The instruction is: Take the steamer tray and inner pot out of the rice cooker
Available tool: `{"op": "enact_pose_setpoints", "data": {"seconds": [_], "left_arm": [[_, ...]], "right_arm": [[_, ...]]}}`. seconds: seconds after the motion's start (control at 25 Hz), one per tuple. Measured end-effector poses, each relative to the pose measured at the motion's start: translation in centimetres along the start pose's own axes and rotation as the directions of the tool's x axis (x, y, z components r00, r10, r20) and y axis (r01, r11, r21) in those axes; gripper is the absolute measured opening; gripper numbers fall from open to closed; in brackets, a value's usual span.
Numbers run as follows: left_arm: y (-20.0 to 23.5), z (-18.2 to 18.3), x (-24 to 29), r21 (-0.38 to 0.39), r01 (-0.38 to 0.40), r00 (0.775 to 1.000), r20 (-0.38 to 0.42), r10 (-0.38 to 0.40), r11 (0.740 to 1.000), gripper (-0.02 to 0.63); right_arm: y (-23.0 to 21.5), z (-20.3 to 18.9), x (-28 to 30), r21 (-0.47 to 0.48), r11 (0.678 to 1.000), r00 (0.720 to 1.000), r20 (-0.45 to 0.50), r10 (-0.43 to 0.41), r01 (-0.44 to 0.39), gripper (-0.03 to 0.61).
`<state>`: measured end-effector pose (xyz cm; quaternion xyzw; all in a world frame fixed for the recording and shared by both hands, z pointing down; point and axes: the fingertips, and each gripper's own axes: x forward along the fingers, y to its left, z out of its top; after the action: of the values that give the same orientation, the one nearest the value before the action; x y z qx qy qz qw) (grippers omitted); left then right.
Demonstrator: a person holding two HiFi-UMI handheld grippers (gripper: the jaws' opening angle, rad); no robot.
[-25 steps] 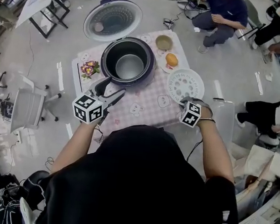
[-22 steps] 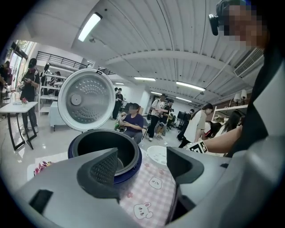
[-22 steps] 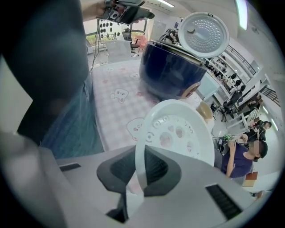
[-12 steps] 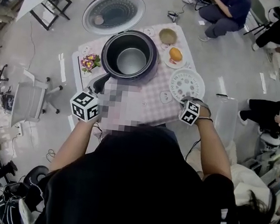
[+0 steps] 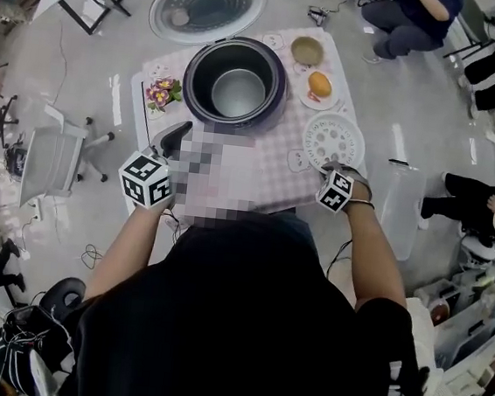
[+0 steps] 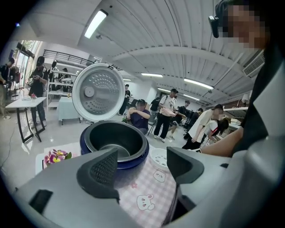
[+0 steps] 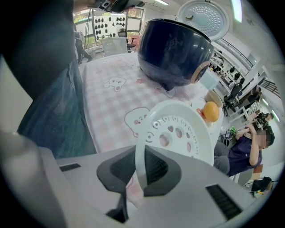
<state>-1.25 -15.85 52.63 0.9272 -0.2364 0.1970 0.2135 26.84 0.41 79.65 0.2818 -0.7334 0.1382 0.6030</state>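
The right tool (image 7: pixel 139 171) pinches the rim of the white steamer tray (image 7: pixel 178 133). The tray is out of the rice cooker (image 5: pixel 235 84), to its right over the bench (image 5: pixel 267 177), and not yet released. The left tool (image 6: pixel 140 167), jaws spread and empty, faces the cooker, where the inner pot (image 6: pixel 116 140) still sits. The task looks roughly half done.

In the head view, the dark round rice cooker (image 5: pixel 235 86) stands at upper centre on the checked-cloth table (image 5: pixel 272 173), with the grey metal inner pot (image 5: pixel 238 93) in it. Its open round lid (image 5: pixel 206 6) is above it in the frame. The white perforated steamer tray (image 5: pixel 333 142) is to its lower right, and the small flower bunch (image 5: pixel 161 94) is at its left.
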Motion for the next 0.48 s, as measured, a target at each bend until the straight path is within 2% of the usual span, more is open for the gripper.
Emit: {"op": "enact_pose_setpoints", "data": {"seconds": [0.28,0.48], "left_arm": [[0.0,-0.9,0.3,-0.016,-0.009,1.0,-0.011,0.009,1.0,0.351],[0.1,-1.2,0.3,-0.022,-0.019,1.0,-0.017,0.018,1.0,0.351]], "right_arm": [[-0.1,-0.9,1.9,-0.003,0.999,0.999,-0.016,-0.035,0.035,0.025],[0.3,-0.9,2.6,-0.013,1.0,1.0,-0.016,-0.022,0.022,0.028]]}}
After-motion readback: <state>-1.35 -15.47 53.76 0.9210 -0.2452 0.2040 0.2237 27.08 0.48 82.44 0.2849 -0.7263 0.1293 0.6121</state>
